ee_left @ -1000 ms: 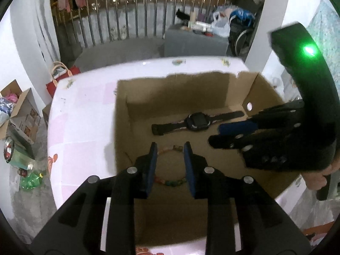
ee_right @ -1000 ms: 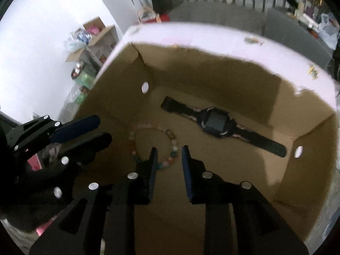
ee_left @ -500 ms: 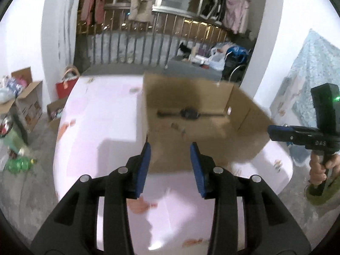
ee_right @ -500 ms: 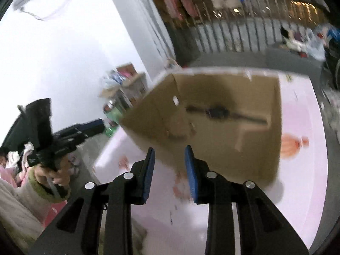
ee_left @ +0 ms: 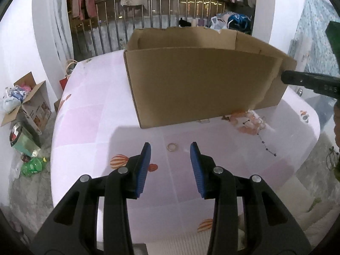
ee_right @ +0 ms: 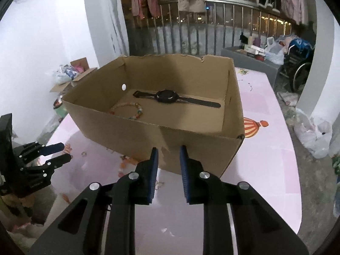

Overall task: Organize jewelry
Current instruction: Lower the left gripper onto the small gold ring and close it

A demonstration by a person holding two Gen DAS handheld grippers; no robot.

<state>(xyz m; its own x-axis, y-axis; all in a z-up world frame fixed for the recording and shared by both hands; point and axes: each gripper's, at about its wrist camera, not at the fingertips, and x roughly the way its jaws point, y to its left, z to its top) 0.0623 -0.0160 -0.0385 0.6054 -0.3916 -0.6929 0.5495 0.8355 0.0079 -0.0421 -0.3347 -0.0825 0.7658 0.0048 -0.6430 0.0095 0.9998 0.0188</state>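
**Both tongs out of the box, a ring waiting on the desk**

A small pale ring [ee_left: 171, 147] is lying on the pink desk [ee_left: 89, 114], just in front of the cardboard box [ee_left: 201, 85] and just ahead of the gap in the left tongs [ee_left: 170, 164]. A second ago both tongs were reaching down inside the box, over the bracelet and the watch; now both are sitting outside it, pulled back over the desk and looking at its near wall. I'm reading that as the last pieces being dropped off and the ring being lined up as the next pickup.

The left tongs are standing partly open, wider than they were a second ago, with nothing between the blue pads. The right tongs [ee_right: 169, 170] are narrowing as I'm watching, also gripping nothing, and are pointing at the near corner of the box.

Inside the box, seen from the right side, a beaded bracelet [ee_right: 129, 111] is resting on the floor near the left wall, and a black watch [ee_right: 167, 96] is lying flat with its strap stretched out behind it, close to the bracelet but not touching. The rest of the box floor is showing bare cardboard.

Further right on the desk, a thin dark chain [ee_left: 263, 141] is trailing across the surface, well apart from the ring. It is looking like another piece yet to be put away.
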